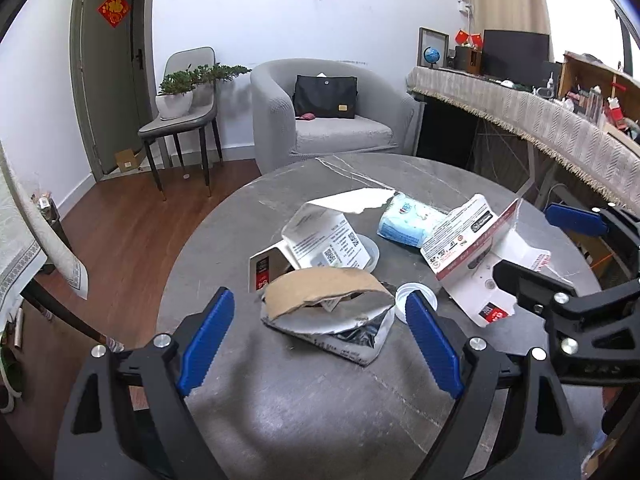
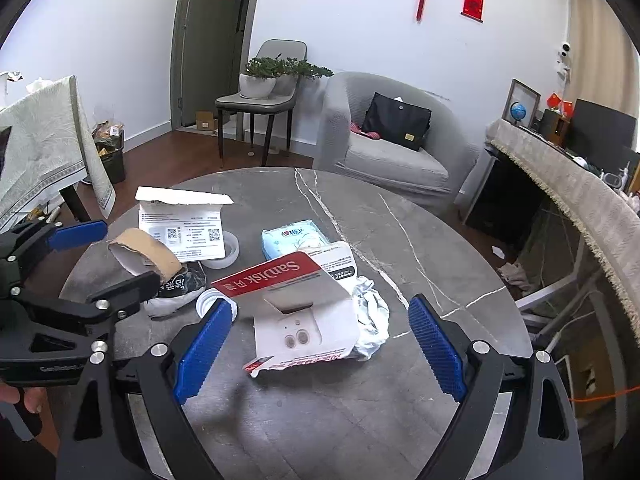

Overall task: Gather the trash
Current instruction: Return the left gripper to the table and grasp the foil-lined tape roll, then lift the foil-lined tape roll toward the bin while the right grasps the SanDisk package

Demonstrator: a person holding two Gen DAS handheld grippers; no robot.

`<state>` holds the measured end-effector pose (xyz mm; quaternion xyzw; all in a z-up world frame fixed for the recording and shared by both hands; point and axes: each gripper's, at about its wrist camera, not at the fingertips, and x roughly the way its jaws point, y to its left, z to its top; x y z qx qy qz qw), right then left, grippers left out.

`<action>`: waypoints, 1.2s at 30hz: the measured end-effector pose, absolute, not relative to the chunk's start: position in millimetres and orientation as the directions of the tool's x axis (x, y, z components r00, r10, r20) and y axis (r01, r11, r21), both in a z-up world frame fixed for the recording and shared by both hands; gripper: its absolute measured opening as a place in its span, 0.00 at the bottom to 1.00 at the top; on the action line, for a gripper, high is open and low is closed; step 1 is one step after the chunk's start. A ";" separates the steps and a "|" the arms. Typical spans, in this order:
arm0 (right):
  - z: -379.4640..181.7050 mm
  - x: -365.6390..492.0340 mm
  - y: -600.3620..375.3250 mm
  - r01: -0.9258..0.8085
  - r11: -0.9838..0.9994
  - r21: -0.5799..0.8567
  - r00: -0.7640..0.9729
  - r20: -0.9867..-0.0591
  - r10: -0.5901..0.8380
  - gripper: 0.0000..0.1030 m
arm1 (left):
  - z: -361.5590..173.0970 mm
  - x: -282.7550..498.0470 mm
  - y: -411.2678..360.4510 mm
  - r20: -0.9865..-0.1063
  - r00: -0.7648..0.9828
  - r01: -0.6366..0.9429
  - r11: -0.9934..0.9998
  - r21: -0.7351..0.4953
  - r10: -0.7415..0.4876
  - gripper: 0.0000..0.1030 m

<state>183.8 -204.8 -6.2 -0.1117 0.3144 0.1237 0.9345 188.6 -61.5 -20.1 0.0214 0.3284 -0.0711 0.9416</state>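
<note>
Both tongs [image 1: 320, 336] [image 2: 320, 344] gape above table [image 1: 280, 420] trash.

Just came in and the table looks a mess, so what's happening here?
A person holds two grippers over a round grey table strewn with trash. The left gripper, open, frames a torn cardboard strip lying on a crumpled wrapper. The right gripper, also open, frames an opened SanDisk package. Nothing is gripped yet.
</note>
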 end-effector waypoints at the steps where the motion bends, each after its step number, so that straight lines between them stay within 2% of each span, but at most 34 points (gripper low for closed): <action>1: -6.0 184.4 -205.3 -0.305 0.944 -0.127 0.771 -0.615 0.166 0.88 | -21.5 190.6 -62.3 -0.624 0.773 0.144 0.990 -0.004 -0.115 0.87; 3: -5.5 184.6 -204.2 -0.315 0.940 -0.129 0.771 -0.612 0.175 0.88 | -22.7 192.4 -63.0 -0.624 0.773 0.141 0.990 -0.011 -0.117 0.84; 5: -6.2 183.3 -202.4 -0.325 0.935 -0.144 0.772 -0.612 0.174 0.88 | -23.6 192.9 -64.1 -0.625 0.772 0.144 0.990 -0.003 -0.114 0.71; 6: -6.9 183.0 -200.7 -0.330 0.932 -0.154 0.771 -0.614 0.171 0.88 | -24.5 192.6 -64.4 -0.629 0.769 0.148 0.989 -0.002 -0.116 0.69; 18: -10.0 182.2 -181.6 -0.354 0.911 -0.211 0.777 -0.609 0.160 0.89 | -13.8 177.6 -40.8 -0.613 0.763 0.200 0.976 -0.081 -0.207 0.68; 26: -19.9 186.6 -153.5 -0.337 0.875 -0.349 0.795 -0.604 0.065 0.89 | -11.7 172.3 -20.6 -0.602 0.756 0.204 0.966 -0.158 -0.257 0.68; 36: -34.6 204.6 -131.6 -0.244 0.853 -0.461 0.800 -0.593 -0.092 0.89 | -3.9 165.2 9.6 -0.581 0.772 0.178 0.965 -0.190 -0.257 0.68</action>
